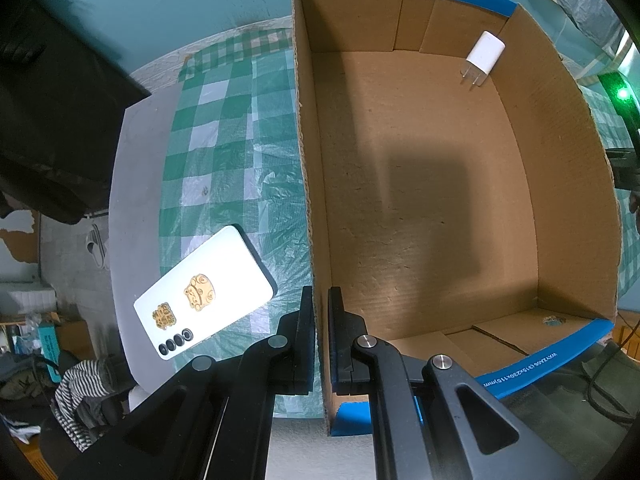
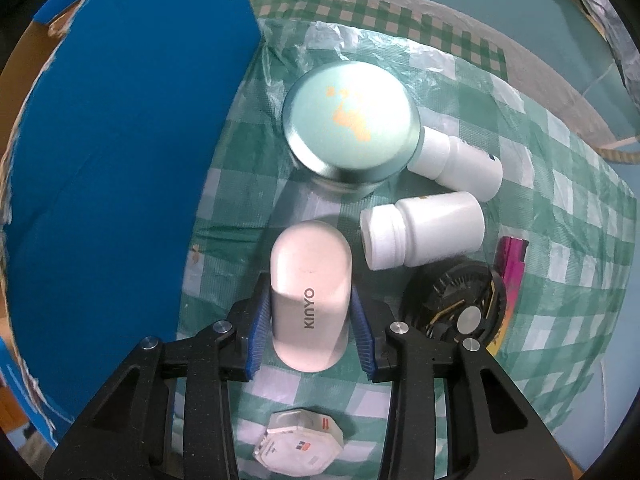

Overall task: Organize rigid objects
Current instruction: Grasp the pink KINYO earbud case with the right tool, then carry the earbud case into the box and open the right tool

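In the left wrist view my left gripper [image 1: 322, 320] is shut on the left wall of an open cardboard box [image 1: 308, 184] with blue outer faces, one finger inside and one outside. A white charger plug [image 1: 484, 56] lies in the box's far right corner. A white phone [image 1: 204, 292] with gold stickers lies face down on the checked cloth, left of the box. In the right wrist view my right gripper [image 2: 311, 326] points down, its blue pads against both sides of a white oblong KINYO case [image 2: 308, 300] resting on the cloth.
The box's blue outer wall [image 2: 120, 160] stands close on the left. Beyond the case lie a round teal tin [image 2: 352, 120], two white bottles [image 2: 460, 164] [image 2: 424, 228], a black round gadget [image 2: 456, 300] and a magenta lighter [image 2: 512, 256]. A white octagonal item [image 2: 300, 444] lies nearest.
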`<state>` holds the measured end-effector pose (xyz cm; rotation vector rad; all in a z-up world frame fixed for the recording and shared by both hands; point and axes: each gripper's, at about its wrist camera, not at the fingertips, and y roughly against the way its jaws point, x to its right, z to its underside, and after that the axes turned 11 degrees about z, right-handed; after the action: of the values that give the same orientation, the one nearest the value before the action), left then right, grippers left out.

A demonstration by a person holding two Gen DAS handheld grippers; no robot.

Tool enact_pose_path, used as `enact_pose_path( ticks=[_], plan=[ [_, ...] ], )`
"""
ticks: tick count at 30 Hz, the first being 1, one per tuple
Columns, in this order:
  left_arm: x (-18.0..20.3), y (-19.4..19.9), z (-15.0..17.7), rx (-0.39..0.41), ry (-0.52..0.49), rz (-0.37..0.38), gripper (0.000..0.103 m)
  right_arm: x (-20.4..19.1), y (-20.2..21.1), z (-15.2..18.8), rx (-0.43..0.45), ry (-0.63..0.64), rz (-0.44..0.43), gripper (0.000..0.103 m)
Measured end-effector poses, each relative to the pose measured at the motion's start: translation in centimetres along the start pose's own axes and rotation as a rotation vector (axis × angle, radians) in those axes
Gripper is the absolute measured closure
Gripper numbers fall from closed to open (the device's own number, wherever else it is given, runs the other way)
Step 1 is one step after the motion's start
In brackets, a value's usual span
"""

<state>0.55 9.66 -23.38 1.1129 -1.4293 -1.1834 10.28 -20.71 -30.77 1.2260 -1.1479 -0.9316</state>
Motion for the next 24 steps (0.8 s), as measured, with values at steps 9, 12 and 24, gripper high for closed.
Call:
enact_pose_path(
  ticks=[9,12,24],
  plan=[
    [-0.1,0.2,-0.2,0.002,-0.001,-0.001,0.098,0.2,2.3,1.1,0.03,0.012,-0.007,0.066],
    [-0.1,0.1,-0.2,0.0,-0.006,-0.001,0.098,0.4,3.2,1.1,0.038,0.008,-0.014,0.066],
    [0.1,0.1,-0.2,0.0,-0.01,-0.005,0.098,1.8,6.2,0.3,0.084,0.005,-0.033,0.066]
  ],
)
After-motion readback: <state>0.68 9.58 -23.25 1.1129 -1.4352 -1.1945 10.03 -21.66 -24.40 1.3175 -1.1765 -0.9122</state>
